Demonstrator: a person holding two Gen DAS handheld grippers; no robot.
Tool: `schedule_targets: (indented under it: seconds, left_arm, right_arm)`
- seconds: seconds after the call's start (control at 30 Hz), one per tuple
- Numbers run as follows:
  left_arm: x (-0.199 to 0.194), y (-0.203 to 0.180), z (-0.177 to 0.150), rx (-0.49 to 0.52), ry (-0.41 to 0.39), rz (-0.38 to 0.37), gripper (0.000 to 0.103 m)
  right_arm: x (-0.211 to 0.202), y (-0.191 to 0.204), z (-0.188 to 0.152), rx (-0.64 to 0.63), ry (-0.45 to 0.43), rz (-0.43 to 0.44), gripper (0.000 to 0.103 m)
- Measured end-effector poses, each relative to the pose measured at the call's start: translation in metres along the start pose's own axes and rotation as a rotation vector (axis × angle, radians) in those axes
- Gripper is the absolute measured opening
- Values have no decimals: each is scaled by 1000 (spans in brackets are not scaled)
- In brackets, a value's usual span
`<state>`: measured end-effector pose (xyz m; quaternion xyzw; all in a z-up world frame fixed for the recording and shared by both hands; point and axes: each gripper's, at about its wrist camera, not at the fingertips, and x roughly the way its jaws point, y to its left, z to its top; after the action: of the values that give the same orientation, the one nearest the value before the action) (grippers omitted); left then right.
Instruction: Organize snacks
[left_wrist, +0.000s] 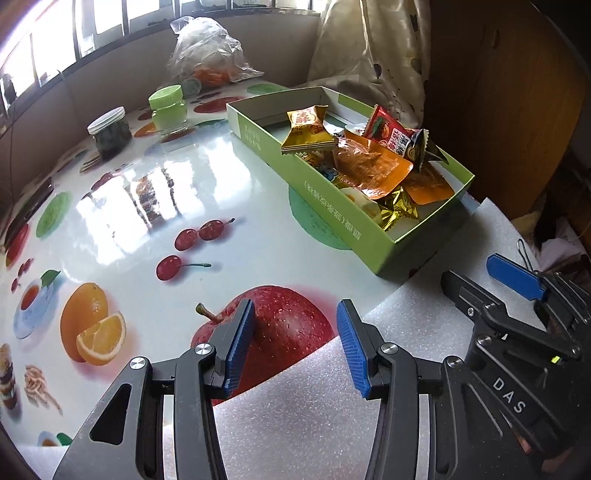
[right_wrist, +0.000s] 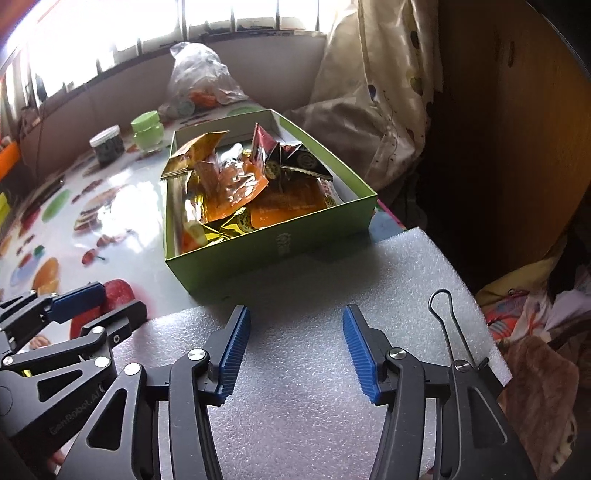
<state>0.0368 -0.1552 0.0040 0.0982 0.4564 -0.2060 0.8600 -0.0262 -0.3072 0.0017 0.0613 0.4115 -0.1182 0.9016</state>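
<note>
A green cardboard box (left_wrist: 354, 229) (right_wrist: 280, 247) sits on the fruit-print table and holds several snack packets: a yellow-orange one (left_wrist: 308, 129) on top, orange pouches (left_wrist: 369, 170) (right_wrist: 236, 184), a red packet (left_wrist: 391, 134) and gold wrappers (left_wrist: 400, 210). My left gripper (left_wrist: 295, 339) is open with nothing between its blue pads, low over the printed apple and the foam sheet's edge, short of the box. My right gripper (right_wrist: 295, 343) is open and empty over the white foam sheet (right_wrist: 332, 288), just in front of the box. Each gripper shows in the other's view (left_wrist: 517, 280) (right_wrist: 85, 299).
A green-lidded jar (left_wrist: 168, 109) (right_wrist: 147, 131), a dark jar with a white lid (left_wrist: 110, 133) (right_wrist: 107, 144) and a clear plastic bag (left_wrist: 207, 51) (right_wrist: 199, 74) stand at the table's back. A patterned curtain (right_wrist: 388, 92) hangs right of the box. Bedding lies beyond the table's right edge.
</note>
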Motion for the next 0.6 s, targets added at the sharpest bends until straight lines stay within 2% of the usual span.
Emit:
schedule_targets:
  seconds: [0.6]
  left_arm:
    - [0,-1,-1,-14,-10,25,48]
  right_arm:
    - [-1,0,0,4,-13,-4,53]
